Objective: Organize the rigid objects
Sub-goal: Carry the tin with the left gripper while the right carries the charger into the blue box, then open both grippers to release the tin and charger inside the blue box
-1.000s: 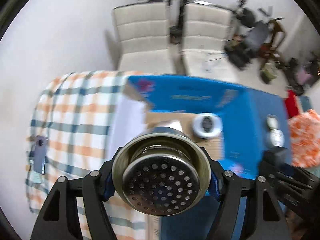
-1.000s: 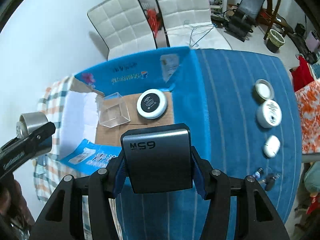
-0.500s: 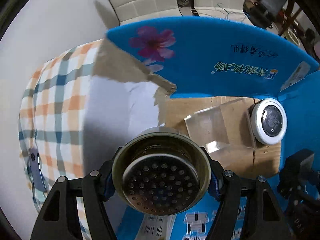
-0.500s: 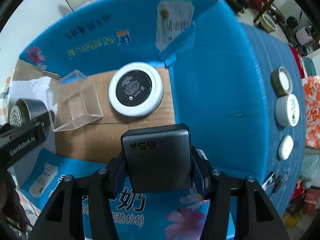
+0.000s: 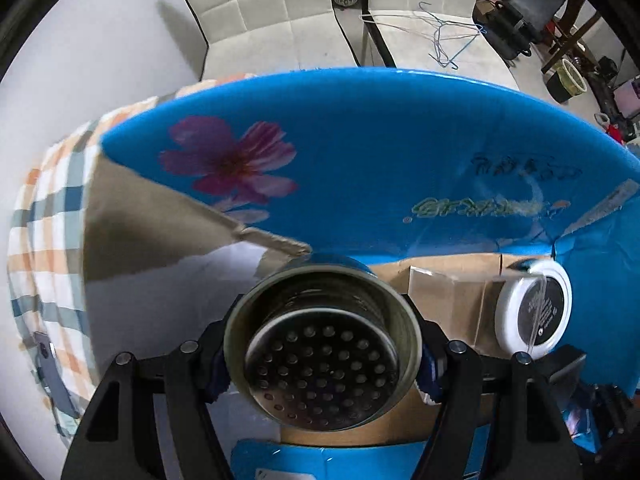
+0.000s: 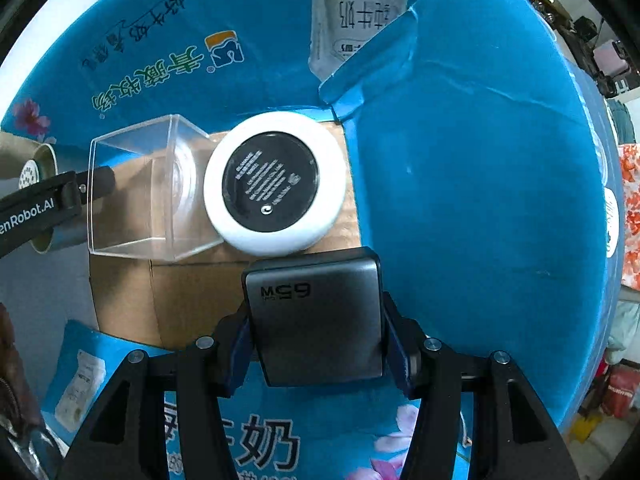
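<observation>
My left gripper [image 5: 322, 364] is shut on a metal strainer cup [image 5: 322, 356] with a perforated bottom, held low inside the open blue cardboard box [image 5: 400, 152] at its left end. My right gripper [image 6: 316, 328] is shut on a grey 65W charger block [image 6: 316, 320], held just above the box's brown floor [image 6: 192, 292]. On that floor lie a clear plastic box [image 6: 148, 196] and a round white device with a black face [image 6: 274, 188], just beyond the charger. The left gripper and cup also show in the right wrist view [image 6: 38, 204] behind the clear box.
The box's blue flaps [image 6: 480, 184] stand up around the floor. A checked cloth [image 5: 44, 216] with a phone [image 5: 50, 364] lies left of the box. White padded chairs [image 5: 280, 4] stand behind the table. Small white items [image 6: 612, 216] lie beyond the right flap.
Both grippers have moved forward and down into the box with their objects. The clear box and white device look larger and closer.
</observation>
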A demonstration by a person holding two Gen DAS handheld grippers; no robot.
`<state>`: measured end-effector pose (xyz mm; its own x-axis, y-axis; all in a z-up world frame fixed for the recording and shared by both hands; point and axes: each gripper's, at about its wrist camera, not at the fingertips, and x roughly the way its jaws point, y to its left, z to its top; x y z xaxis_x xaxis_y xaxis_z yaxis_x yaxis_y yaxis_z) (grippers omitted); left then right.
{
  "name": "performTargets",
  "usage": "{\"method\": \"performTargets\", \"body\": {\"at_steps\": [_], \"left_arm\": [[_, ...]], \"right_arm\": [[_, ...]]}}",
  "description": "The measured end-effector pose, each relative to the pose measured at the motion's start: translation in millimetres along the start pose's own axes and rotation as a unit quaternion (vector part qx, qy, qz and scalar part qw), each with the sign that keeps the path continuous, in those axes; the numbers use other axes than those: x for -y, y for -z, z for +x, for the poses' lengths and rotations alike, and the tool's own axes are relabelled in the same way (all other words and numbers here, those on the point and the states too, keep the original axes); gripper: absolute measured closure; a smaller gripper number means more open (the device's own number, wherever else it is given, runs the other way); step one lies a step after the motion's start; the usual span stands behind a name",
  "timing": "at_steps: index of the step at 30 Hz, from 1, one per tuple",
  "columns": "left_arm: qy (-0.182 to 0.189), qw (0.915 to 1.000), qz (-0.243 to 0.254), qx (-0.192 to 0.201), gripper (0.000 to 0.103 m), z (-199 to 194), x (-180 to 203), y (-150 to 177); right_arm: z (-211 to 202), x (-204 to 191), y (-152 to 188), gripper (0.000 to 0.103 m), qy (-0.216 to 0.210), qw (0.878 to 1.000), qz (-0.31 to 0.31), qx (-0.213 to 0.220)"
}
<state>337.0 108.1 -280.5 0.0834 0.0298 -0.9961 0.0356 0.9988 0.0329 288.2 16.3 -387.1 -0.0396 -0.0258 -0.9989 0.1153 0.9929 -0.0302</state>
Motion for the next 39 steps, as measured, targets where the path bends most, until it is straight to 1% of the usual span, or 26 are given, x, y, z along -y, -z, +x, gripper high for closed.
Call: {"method": "performTargets", "body": {"at_steps": [7,10,11,12,13,14,15,16,17,18,21,24,25,29,35,39], "left_arm": [[0.016,0.9998,-0.006,-0.014,0.034,-2.3,2.6,2.4],[0.011,0.9998,-0.002,-0.014,0.034,-3.5,2.8,3.7],[0.012,0.9998,-0.003,-0.015,0.033,-4.5,2.6,4.3],[0.013,0.9998,-0.004,-0.013,0.033,-6.4,1.8,4.7],[0.016,0.9998,-0.005,-0.007,0.029,-10.3,1.3,5.0],[0.017,0.9998,-0.005,-0.003,0.023,-13.7,1.2,6.6],[0.019,0.9998,-0.005,0.002,0.019,-14.7,5.4,2.7],[0.013,0.9999,-0.003,0.010,0.007,-19.6,6.9,3.1],[0.001,0.9999,0.000,0.014,0.000,-22.3,7.8,2.6],[-0.002,0.9999,0.002,0.017,0.000,-25.1,8.2,4.2],[0.003,0.9998,-0.004,0.017,0.000,-30.6,3.0,6.9],[0.001,0.9996,-0.007,0.028,0.000,-45.5,-2.4,17.8],[0.002,0.9994,-0.009,0.033,0.000,-52.0,-4.1,22.6],[0.000,0.9983,-0.004,0.059,0.000,-79.6,-8.1,43.3],[0.011,0.9962,-0.008,0.086,0.000,-118.6,-8.1,76.1],[0.021,0.9938,-0.012,0.108,0.000,-144.9,-9.1,102.4]], "right_arm": [[8.7,-1.5,-7.5,0.044,-0.003,1.000,0.002,-0.016],[10.0,-2.2,-10.8,0.044,-0.007,1.000,-0.001,-0.023],[7.7,-2.2,-11.1,0.042,-0.009,1.000,-0.001,-0.022],[5.2,-2.6,-11.9,0.039,-0.009,1.000,-0.001,-0.020],[4.6,-3.0,-10.7,0.037,-0.008,1.000,-0.001,-0.018],[1.2,-3.6,-11.9,0.029,-0.012,1.000,-0.002,-0.018],[-2.5,-5.3,-12.6,0.020,-0.015,1.000,-0.006,-0.017],[-5.2,-6.5,-12.6,0.016,-0.016,1.000,-0.009,-0.015],[-11.0,-8.6,-11.9,0.011,-0.009,1.000,-0.015,-0.008],[-16.1,-11.7,-13.4,0.010,-0.004,1.000,-0.019,-0.002],[-29.4,-12.7,-7.4,0.009,-0.003,1.000,-0.025,0.010],[-45.1,-12.9,0.4,0.008,0.000,0.999,-0.033,0.025],[-48.7,-19.8,0.5,0.008,0.001,0.999,-0.034,0.029],[-78.2,-16.7,20.5,0.008,-0.001,0.997,-0.044,0.057],[-136.1,7.5,72.7,0.008,-0.016,0.994,-0.051,0.098],[-170.8,16.1,105.7,0.008,-0.022,0.990,-0.058,0.127]]}}
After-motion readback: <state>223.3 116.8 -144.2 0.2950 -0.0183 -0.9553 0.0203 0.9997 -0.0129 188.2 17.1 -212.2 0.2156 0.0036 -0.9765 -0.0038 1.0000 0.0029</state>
